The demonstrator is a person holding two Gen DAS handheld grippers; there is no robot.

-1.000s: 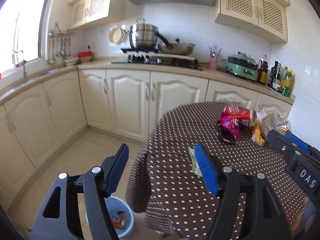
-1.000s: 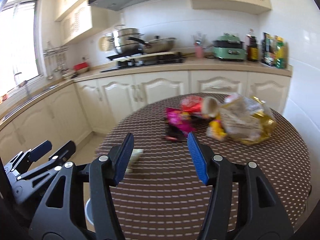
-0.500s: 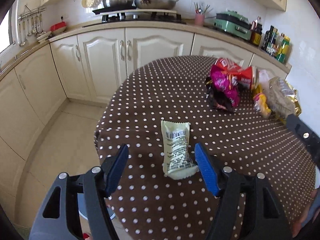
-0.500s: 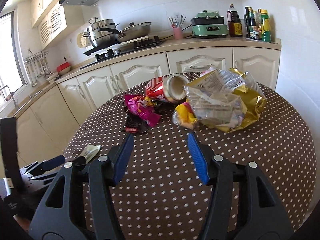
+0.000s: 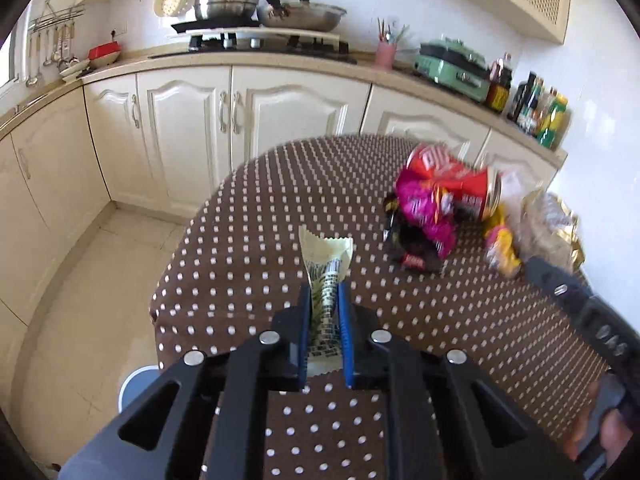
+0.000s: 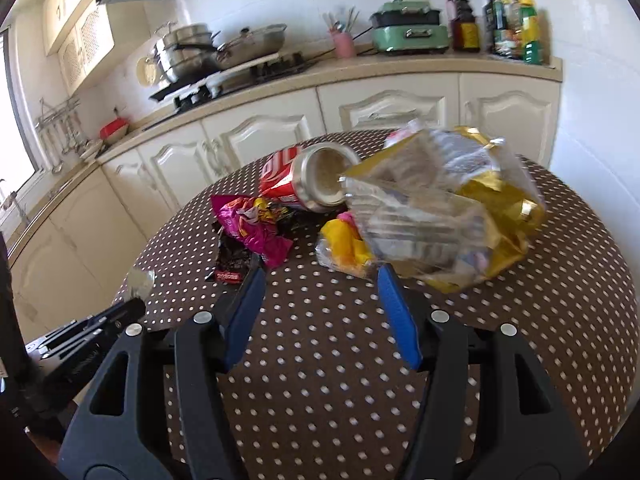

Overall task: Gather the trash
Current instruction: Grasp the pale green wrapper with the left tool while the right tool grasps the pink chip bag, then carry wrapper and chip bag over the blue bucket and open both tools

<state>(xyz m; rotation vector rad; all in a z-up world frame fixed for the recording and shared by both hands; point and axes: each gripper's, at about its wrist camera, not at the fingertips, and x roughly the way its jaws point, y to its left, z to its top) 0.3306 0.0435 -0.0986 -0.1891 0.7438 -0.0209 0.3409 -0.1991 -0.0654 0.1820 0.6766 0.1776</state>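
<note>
My left gripper (image 5: 325,292) is shut on a pale green snack wrapper (image 5: 326,264) and holds it above the dotted brown table (image 5: 248,248). My right gripper (image 6: 320,276) is open and empty, just short of a yellow wrapper (image 6: 344,246). Behind that lie a crumpled clear and gold bag (image 6: 444,208), a red can (image 6: 308,180) on its side and a pink wrapper (image 6: 252,226) on a black one (image 6: 234,260). The same pile shows in the left wrist view: red can (image 5: 460,180), pink wrapper (image 5: 424,212).
A bin (image 5: 138,384) stands on the floor below the table's left edge. Cream cabinets (image 5: 180,120) and a counter with a stove (image 5: 256,42), pots and bottles (image 5: 540,110) run behind the table. A wall stands to the right.
My left gripper has shut on the pale green wrapper and lifted it off the table. My right gripper has moved forward, closer to the trash pile, still open.
</note>
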